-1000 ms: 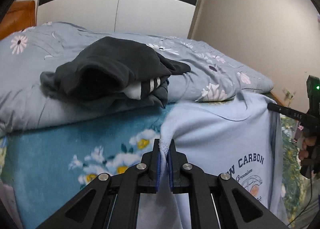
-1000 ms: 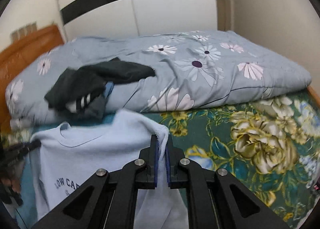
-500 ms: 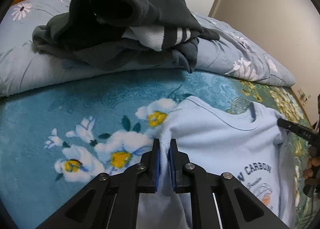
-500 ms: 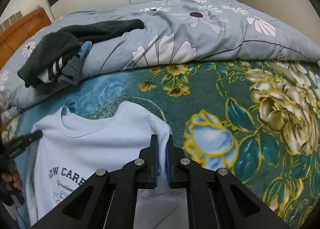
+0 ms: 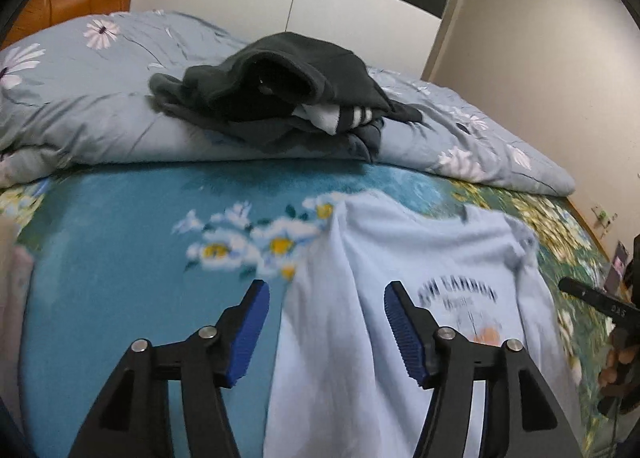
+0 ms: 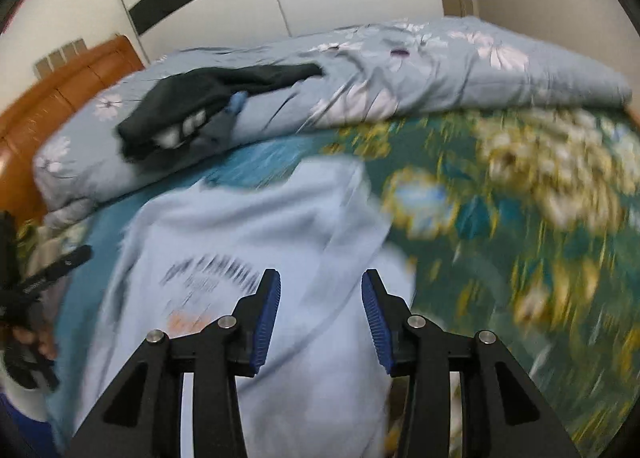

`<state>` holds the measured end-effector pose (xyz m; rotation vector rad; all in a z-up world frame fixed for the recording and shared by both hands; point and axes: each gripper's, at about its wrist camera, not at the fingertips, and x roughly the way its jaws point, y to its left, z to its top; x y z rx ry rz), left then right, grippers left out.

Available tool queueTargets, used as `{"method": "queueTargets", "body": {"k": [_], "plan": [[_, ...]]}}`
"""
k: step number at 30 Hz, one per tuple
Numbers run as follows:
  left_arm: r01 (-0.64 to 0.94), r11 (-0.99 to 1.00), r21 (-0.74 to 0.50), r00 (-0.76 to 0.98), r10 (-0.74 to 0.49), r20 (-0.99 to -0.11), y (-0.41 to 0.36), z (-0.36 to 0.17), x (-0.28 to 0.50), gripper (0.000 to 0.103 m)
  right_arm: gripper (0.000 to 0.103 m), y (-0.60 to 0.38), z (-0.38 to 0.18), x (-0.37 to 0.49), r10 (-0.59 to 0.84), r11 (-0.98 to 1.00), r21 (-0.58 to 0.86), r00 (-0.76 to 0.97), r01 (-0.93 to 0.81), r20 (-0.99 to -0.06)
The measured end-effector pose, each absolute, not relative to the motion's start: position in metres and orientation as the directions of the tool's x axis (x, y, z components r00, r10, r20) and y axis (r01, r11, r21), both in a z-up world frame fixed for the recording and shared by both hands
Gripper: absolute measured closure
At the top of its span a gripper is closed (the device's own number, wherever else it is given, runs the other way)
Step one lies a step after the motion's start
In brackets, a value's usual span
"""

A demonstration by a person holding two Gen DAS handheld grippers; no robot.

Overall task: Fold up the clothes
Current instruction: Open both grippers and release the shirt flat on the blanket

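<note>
So the left gripper (image 5: pixel 326 332) has just been popping its jaws apart, and the light blue sweatshirt (image 5: pixel 420 258) lies loose between its blue pads (image 5: pixel 248 334), not pinched, spread print-up on the floral bed blanket (image 5: pixel 112 242) with its neckline pointing away toward the grey duvet (image 5: pixel 80 109). Same on the right: the right gripper (image 6: pixel 320 314) has been opening too, with the shirt's right edge slack in the gap. Long axis runs straight away from both grippers, each over its own shoulder side, so I'd guess neither is nearer
</note>
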<state>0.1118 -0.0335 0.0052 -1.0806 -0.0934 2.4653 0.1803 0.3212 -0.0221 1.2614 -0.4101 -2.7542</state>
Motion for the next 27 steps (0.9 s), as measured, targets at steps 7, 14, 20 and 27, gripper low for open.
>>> {"method": "queueTargets", "body": {"k": [7, 14, 20, 27], "plan": [[-0.358, -0.914, -0.189, -0.581, 0.377, -0.722, -0.053, -0.016, 0.17, 0.035, 0.059, 0.258, -0.05, 0.239, -0.286, -0.947, 0.317, -0.598, 0.055, -0.749], [-0.322, -0.925, -0.2, -0.587, 0.361, -0.725, -0.074, -0.016, 0.19, 0.035, 0.059, 0.223, -0.065, 0.249, -0.167, -0.982, 0.188, -0.607, 0.029, -0.777], [-0.307, -0.928, -0.209, -0.598, 0.36, -0.716, -0.081, -0.007, 0.195, 0.035, 0.092, 0.21, -0.069, 0.259, -0.001, -0.999, 0.033, -0.632, -0.038, -0.775], [-0.328, -0.919, -0.217, -0.583, 0.378, -0.719, -0.073, -0.005, 0.198, 0.035, 0.101, 0.274, -0.071, 0.28, -0.346, -0.832, 0.547, -0.69, -0.087, -0.636]]}}
